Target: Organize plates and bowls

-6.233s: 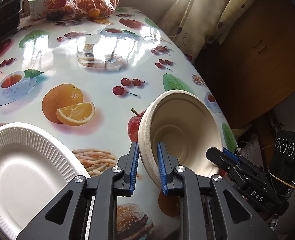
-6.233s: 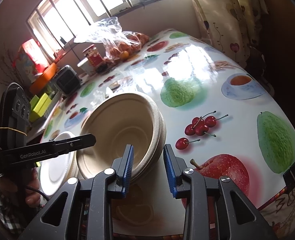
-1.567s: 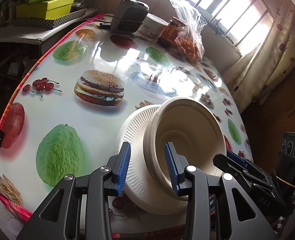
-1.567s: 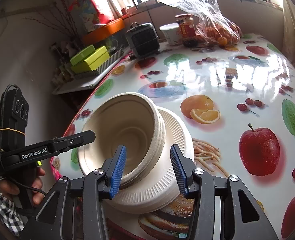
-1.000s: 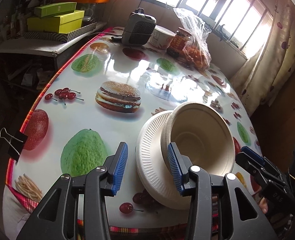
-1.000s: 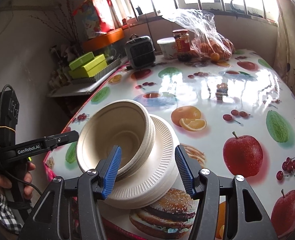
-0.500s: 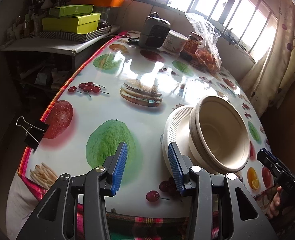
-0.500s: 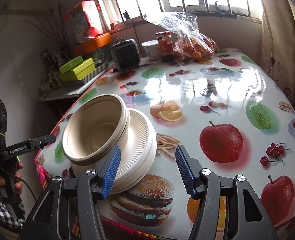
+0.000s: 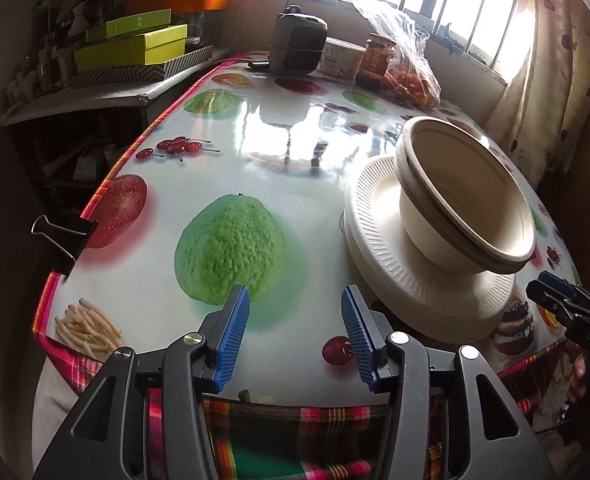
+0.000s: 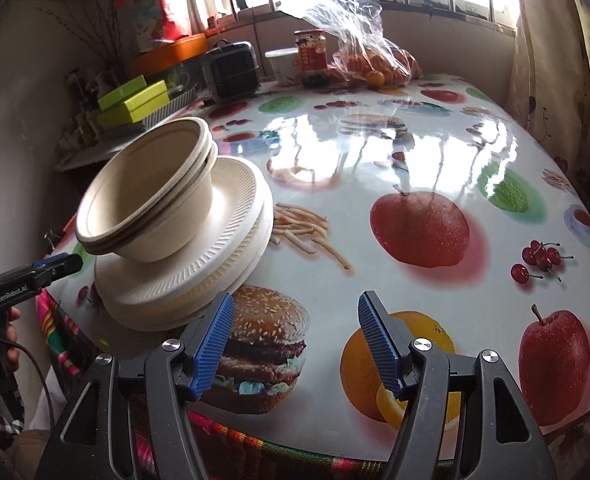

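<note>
You've backed both claws off the bowls [image 9: 467, 204]; left claw [image 9: 297, 334] and right claw [image 10: 295, 344] have just been opening, nothing between them. Stack's done, just pull clear.

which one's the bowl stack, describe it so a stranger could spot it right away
Start at the round table with the fruit-and-burger print cloth, then look to its near edge, beside the printed fries. There a pile of ribbed white plates sits, and the beige bowls rest on top, nested. They are deep, smooth-walled and tan, unlike the flat fluted plates beneath.
</note>
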`<action>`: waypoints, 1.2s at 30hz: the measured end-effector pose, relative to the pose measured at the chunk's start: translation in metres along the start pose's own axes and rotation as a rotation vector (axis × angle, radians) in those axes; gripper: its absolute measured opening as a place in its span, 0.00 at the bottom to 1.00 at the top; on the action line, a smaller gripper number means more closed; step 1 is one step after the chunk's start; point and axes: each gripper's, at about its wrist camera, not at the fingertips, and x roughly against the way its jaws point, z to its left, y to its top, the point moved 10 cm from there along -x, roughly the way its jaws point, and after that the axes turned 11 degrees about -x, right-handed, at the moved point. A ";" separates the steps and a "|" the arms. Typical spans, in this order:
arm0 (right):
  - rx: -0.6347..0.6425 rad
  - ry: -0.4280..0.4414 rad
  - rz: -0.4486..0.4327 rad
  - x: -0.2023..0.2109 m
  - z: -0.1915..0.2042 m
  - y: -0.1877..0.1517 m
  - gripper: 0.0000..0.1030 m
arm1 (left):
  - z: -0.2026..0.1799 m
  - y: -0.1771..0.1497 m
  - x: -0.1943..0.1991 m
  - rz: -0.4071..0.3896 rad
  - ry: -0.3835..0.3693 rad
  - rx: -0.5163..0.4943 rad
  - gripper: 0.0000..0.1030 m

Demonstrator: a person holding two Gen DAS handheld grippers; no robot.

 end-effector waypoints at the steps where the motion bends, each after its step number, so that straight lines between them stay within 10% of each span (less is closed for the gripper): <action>1: 0.004 -0.004 0.006 -0.002 -0.001 -0.003 0.65 | -0.001 -0.002 -0.001 0.003 0.010 -0.007 0.49; 36: 0.076 -0.103 -0.045 -0.012 0.010 -0.020 0.84 | -0.010 -0.010 -0.009 -0.030 0.161 -0.042 0.59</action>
